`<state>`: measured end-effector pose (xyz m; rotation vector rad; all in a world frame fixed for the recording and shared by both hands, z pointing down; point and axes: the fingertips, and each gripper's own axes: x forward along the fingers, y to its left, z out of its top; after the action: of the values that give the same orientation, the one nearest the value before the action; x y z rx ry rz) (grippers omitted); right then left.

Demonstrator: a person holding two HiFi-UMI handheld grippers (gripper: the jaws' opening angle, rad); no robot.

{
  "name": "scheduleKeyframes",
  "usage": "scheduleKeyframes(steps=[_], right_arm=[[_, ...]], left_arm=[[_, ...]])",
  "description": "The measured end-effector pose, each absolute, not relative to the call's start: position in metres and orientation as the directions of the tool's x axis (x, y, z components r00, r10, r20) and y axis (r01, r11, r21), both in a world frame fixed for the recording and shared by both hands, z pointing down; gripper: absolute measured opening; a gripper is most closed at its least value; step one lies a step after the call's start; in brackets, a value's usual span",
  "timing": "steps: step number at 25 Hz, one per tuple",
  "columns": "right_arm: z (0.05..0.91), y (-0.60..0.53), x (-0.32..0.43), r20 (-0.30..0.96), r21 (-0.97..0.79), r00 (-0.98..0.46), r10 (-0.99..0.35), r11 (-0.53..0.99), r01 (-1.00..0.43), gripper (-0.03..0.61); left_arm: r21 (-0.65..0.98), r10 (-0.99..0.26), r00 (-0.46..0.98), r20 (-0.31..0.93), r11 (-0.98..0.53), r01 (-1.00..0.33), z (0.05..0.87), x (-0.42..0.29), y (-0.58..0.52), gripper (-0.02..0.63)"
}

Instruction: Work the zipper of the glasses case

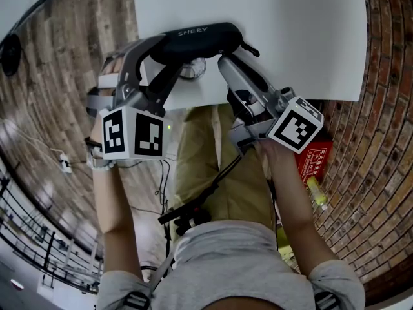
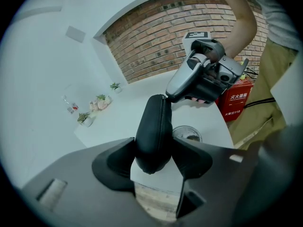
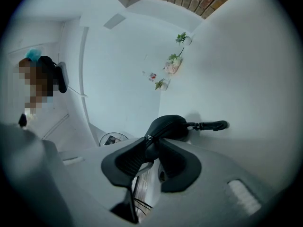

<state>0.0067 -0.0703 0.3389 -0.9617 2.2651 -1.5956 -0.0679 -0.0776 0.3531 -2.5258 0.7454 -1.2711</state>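
A black glasses case (image 1: 200, 41) with pale lettering is held over the near edge of the white table (image 1: 310, 31). My left gripper (image 1: 171, 55) is shut on its left end; in the left gripper view the case (image 2: 154, 131) stands on edge between the pads, zipper seam facing up. My right gripper (image 1: 226, 62) reaches the case's right end. In the right gripper view its jaws (image 3: 151, 143) are pinched on the small metal zipper pull (image 3: 149, 136) at the near tip of the case (image 3: 168, 126). A black clip (image 3: 210, 125) sticks out from the far end.
A round metal object (image 2: 186, 134) lies just beyond the case. A red box (image 1: 316, 157) stands on the brick floor at my right. Small potted plants (image 2: 97, 105) sit on a far white ledge. A person (image 3: 40, 82) stands in the distance.
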Motion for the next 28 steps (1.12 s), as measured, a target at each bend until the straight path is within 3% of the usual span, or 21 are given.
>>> scheduleKeyframes(steps=[11, 21, 28], right_arm=[[0.3408, -0.0675, 0.0037, 0.284, -0.802, -0.746, -0.602, 0.277, -0.529, 0.006], [0.3357, -0.0660, 0.0057, 0.387, -0.571, -0.693, -0.608, 0.432, -0.698, 0.003], [0.3369, -0.0664, 0.0008, 0.425, -0.444, -0.673, -0.605, 0.509, -0.738, 0.008]], left_arm=[[-0.414, -0.537, 0.490, 0.686, -0.843, -0.344, 0.3518, -0.0663, -0.0787, 0.261], [-0.421, -0.543, 0.482, 0.688, -0.839, -0.345, 0.3527, -0.0671, -0.0796, 0.261], [-0.429, -0.548, 0.478, 0.686, -0.836, -0.342, 0.3527, -0.0667, -0.0804, 0.261]])
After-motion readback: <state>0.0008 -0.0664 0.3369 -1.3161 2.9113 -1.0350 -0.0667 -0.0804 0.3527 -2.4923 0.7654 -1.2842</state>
